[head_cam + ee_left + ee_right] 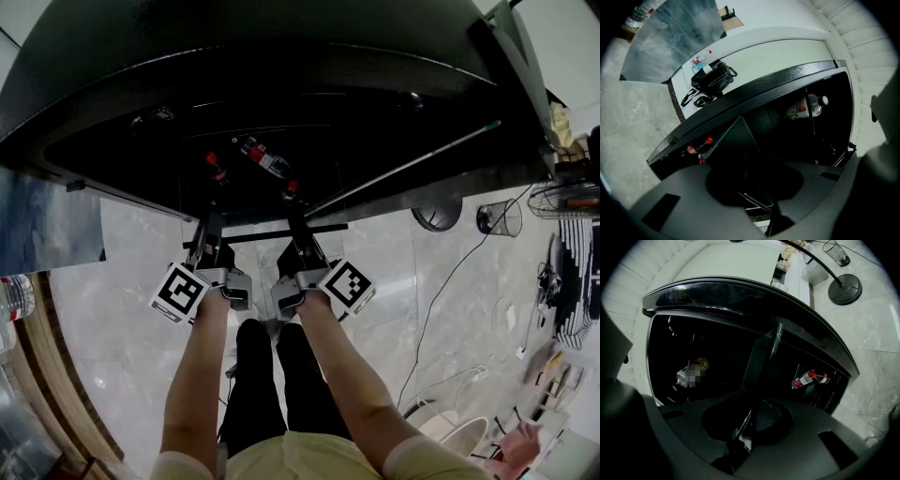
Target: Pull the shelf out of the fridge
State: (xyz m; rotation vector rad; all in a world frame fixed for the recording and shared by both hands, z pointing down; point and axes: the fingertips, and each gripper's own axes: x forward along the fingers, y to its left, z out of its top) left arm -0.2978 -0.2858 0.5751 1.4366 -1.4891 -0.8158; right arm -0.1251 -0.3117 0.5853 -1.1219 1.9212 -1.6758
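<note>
**Head view.** A person leans over an open black fridge (281, 56) with both arms stretched forward. The left tool (201, 240) and the right tool (298, 232) are set side by side on the dark front bar of the shelf (328, 227). Taking the bar at two points would let the shelf slide out level rather than twist in its runners. The bar shows over the pale floor (122, 281), just clear of the fridge's lower edge. The shelf therefore looks partly drawn out, with most of it still inside. Red-capped bottles (267, 157) lie deeper in the dark interior.

**Left gripper view.** The shelf runs away from the camera as a dark pane, and its thin front rim passes between the left tool's jaws. The jaws stand apart around the rim, and no pad can be seen pressing on it. A white-capped bottle (806, 107) sits inside the fridge, well beyond the rim.

**Right gripper view.** The right tool's jaws are drawn close together and clamped on the shelf's rim, so this side appears to carry the pull. A red-labelled bottle (808, 378) lies in the fridge to the right of the pane. It is well apart from the tool, so the pull should not disturb it.
</note>
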